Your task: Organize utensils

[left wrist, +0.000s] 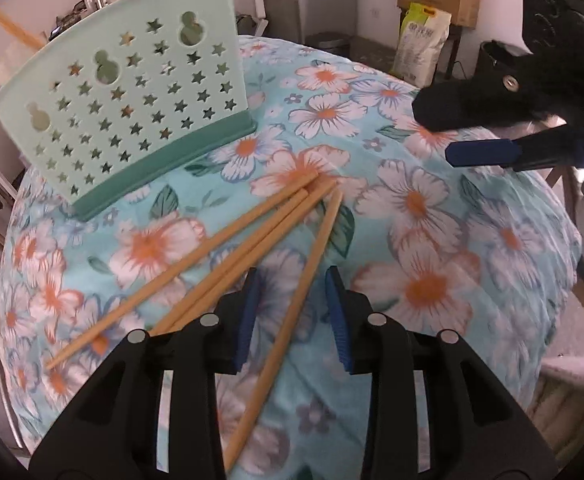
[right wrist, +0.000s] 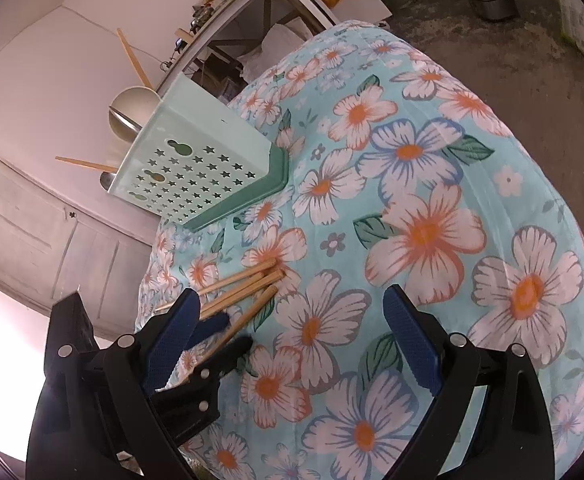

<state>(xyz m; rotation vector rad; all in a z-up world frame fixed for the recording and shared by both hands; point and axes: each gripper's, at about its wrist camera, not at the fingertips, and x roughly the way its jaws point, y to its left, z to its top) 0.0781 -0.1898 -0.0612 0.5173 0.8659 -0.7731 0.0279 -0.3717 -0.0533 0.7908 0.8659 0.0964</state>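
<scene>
Four wooden chopsticks (left wrist: 228, 256) lie loose on the flowery worktop (left wrist: 432, 216), fanned out in the lower middle of the left wrist view. The left gripper (left wrist: 292, 316) has its jaws released, straddling the rightmost chopstick (left wrist: 292, 312) (touching or not, can't tell). The mint utensil holder (left wrist: 132, 92) stands upper left, star holes all over. The right gripper (right wrist: 288, 344) sits wide open over the cloth, grasping nothing.

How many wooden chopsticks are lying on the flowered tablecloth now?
4. Three chopsticks lie fanned close together below the green holder; the fourth chopstick lies between the open left gripper's pads. More stand inside the holder.
</scene>
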